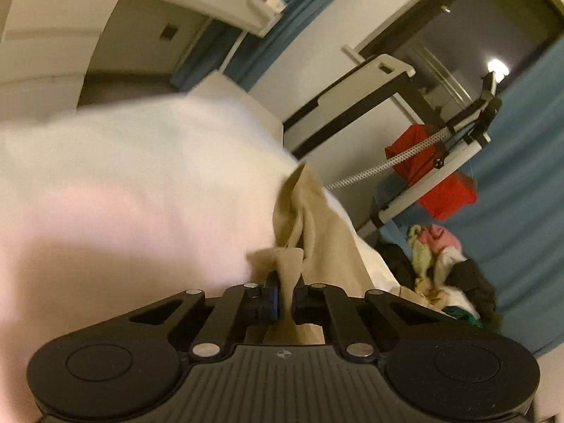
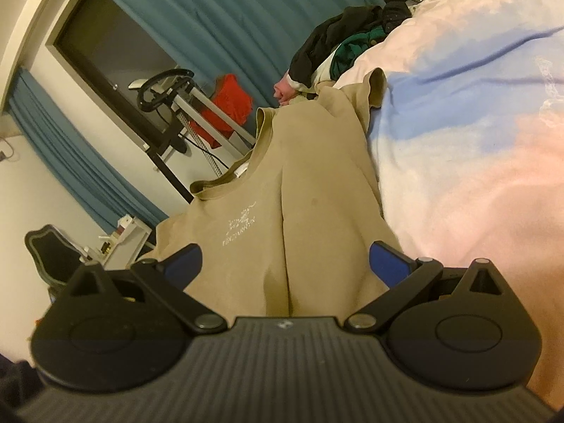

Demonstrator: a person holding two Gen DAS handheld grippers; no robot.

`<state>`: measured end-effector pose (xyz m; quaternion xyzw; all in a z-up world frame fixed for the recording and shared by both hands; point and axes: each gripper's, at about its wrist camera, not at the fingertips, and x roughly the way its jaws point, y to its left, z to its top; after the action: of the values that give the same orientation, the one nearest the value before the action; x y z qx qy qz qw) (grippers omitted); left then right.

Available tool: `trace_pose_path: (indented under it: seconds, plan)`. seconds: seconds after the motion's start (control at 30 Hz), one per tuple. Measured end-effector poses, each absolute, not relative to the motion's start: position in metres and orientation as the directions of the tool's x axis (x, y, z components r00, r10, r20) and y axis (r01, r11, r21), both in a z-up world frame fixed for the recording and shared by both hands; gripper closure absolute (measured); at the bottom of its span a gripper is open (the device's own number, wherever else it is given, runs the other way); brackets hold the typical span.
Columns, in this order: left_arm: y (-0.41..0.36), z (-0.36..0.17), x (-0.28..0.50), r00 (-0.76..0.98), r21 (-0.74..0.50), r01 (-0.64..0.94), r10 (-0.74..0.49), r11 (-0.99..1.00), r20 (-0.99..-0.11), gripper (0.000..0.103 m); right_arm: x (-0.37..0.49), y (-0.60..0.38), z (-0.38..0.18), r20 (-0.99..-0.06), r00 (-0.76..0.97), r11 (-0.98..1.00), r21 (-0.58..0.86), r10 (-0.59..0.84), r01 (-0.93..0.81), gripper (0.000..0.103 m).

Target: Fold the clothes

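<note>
Garment: a tan T-shirt (image 2: 282, 190) with a pale chest print lies spread on the bed (image 2: 476, 134), print side up, one lengthwise crease running down its middle
Neckline: points away from the right gripper, toward the far edge of the bed, with a sleeve bunched up beyond it
Long axis: runs straight ahead of the right gripper, hem end nearest, collar end farthest
Left gripper (image 1: 286, 298): fingers drawn together and clamped on a pinched fold of the tan T-shirt (image 1: 310, 211), which rises ahead of it in a loose, twisted fold beside the bedding
Right gripper (image 2: 284, 264): fingers spread wide apart, holding nothing, poised over the near end of the shirt with cloth showing between the blue pads (image 2: 387, 264)
Nearer hand: the right sits squarely over the flat body of the shirt; the left holds only an edge or corner, and which one cannot be told
Pile: other clothes (image 2: 338, 49) lie heaped at the far side of the bed, apart from the shirt
Stage, as a judgement: one side is gripped and lifted while the body lies flat, which fits either laying the shirt out or bringing a side across
Turning relation: any fold along the crease would carry the left's cloth sideways across that long axis
</note>
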<state>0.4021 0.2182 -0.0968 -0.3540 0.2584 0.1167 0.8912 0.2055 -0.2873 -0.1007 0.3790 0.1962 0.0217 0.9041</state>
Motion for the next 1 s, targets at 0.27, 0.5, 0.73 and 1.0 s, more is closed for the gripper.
trace_pose_path:
  seconds: [0.27,0.5,0.73,1.0]
  plan:
    - [0.213,-0.077,0.399,0.79,-0.264,-0.399,0.183,0.878,-0.585,0.058,0.206,-0.284,-0.098,-0.333,0.924,0.734,0.673,0.189,0.093,0.0]
    - [0.19,-0.054,0.37,0.794,-0.169,-0.341,0.186,0.925,-0.579,0.043,0.202,-0.278,-0.092,-0.319,0.93,0.76,0.646,0.181,0.073,0.0]
    - [0.137,-0.022,0.272,0.843,-0.106,-0.222,0.137,0.969,-0.521,0.021,0.172,-0.267,-0.063,-0.217,0.964,0.826,0.564,0.157,-0.008,0.0]
    - [0.052,0.023,0.151,0.909,-0.118,0.002,-0.051,0.993,-0.413,0.012,0.114,-0.263,-0.019,-0.151,0.979,0.884,0.465,0.139,-0.054,0.0]
